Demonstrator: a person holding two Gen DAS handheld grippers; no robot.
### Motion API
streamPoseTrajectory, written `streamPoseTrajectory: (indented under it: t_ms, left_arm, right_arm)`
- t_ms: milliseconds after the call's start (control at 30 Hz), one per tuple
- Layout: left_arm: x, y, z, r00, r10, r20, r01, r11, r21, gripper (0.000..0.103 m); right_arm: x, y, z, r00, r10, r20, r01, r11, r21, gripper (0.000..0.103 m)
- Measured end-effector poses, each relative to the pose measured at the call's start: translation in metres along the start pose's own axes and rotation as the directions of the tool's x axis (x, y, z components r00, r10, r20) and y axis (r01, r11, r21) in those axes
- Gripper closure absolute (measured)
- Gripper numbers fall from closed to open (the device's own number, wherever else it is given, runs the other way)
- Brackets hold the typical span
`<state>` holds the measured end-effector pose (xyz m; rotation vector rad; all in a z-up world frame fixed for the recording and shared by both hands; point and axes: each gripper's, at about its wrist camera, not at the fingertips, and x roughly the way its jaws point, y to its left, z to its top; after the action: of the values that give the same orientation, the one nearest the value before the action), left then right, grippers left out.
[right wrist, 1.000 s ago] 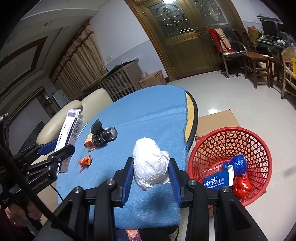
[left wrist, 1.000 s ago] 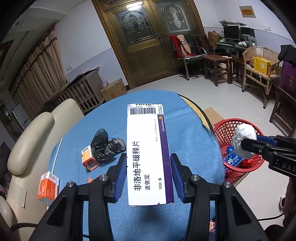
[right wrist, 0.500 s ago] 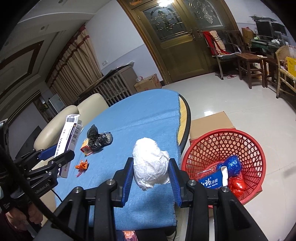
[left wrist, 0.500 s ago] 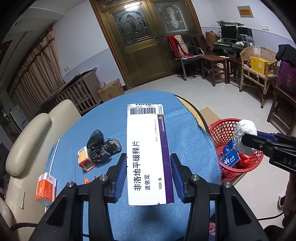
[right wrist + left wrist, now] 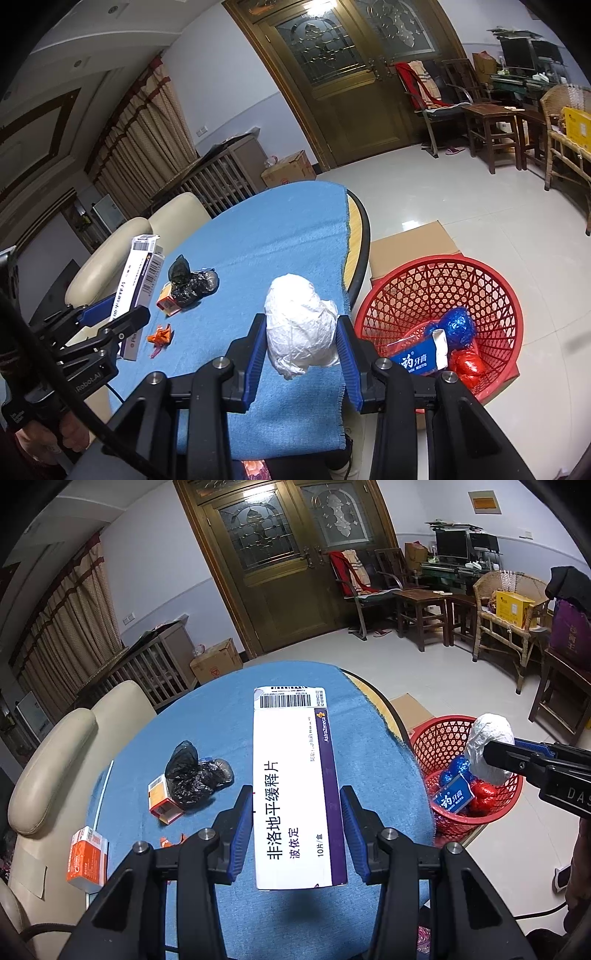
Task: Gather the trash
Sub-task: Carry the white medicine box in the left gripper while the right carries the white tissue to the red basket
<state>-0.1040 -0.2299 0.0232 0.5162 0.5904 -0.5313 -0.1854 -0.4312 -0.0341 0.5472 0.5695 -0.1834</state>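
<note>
Two hand-held grippers are loaded: the right hand-held gripper (image 5: 301, 345), clamping a white wad (image 5: 299, 325) at the counter's (image 5: 295, 229) right edge, sits nearer the red basket (image 5: 491, 291) than the left hand-held gripper (image 5: 295, 827), which grips a medicine box (image 5: 295, 786) lengthwise.

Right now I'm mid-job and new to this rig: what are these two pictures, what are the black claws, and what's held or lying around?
Each picture comes from a camera on a hand-held claw, looking along its fingers. The left gripper clamps a white medicine box. The right gripper clamps a white crumpled wad. On the blue tablecloth lie a black bag, two small orange boxes and orange scraps. The red basket stands on the floor, already holding trash.
</note>
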Motion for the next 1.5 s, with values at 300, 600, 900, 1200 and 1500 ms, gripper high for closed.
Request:
streamPoseTrajectory:
  t_ms: [300, 600, 900, 1200, 1500]
  left_arm:
    - [0.002, -0.002, 0.001, 1.0, -0.007, 0.0, 0.007, 1.0, 0.002, 0.056]
    - [0.009, -0.01, -0.001, 0.999, -0.025, -0.021, 0.025, 1.0, 0.004, 0.056]
    - [0.016, -0.02, -0.006, 0.999, -0.037, -0.039, 0.038, 0.999, 0.022, 0.056]
    - [0.021, -0.021, -0.01, 0.998, -0.038, -0.053, 0.039, 0.999, 0.017, 0.056]
    - [0.027, -0.022, -0.016, 0.997, -0.045, -0.065, 0.046, 0.999, 0.014, 0.056]
  right_arm:
    - [0.0, -0.004, 0.0, 1.0, -0.003, 0.0, 0.003, 1.0, 0.008, 0.063]
    - [0.0, -0.007, -0.002, 1.0, -0.008, -0.006, 0.008, 1.0, 0.017, 0.063]
    - [0.003, -0.011, -0.003, 1.0, -0.01, -0.014, 0.01, 1.0, 0.024, 0.063]
    - [0.003, -0.014, -0.004, 1.0, -0.013, -0.013, 0.013, 0.999, 0.034, 0.063]
    - [0.005, -0.015, -0.005, 1.0, -0.023, -0.019, 0.024, 0.999, 0.037, 0.063]
